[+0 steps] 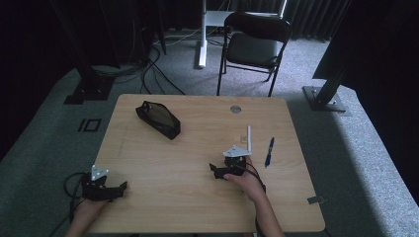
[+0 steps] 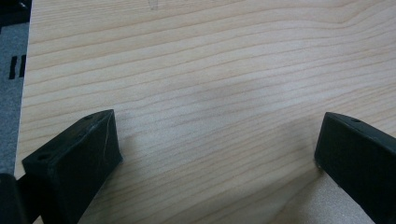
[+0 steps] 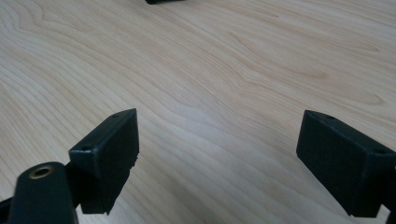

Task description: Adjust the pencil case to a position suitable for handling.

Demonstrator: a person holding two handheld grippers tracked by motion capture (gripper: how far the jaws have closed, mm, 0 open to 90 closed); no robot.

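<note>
The left gripper (image 1: 120,188) and right gripper (image 1: 213,170) rest on the light wooden table (image 1: 197,197), jaws spread wide, holding nothing. The blue pen (image 1: 269,151) and white stick (image 1: 249,137) lie just beyond the right gripper.

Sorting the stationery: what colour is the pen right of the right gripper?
Blue pen, clearest in the high view.
</note>
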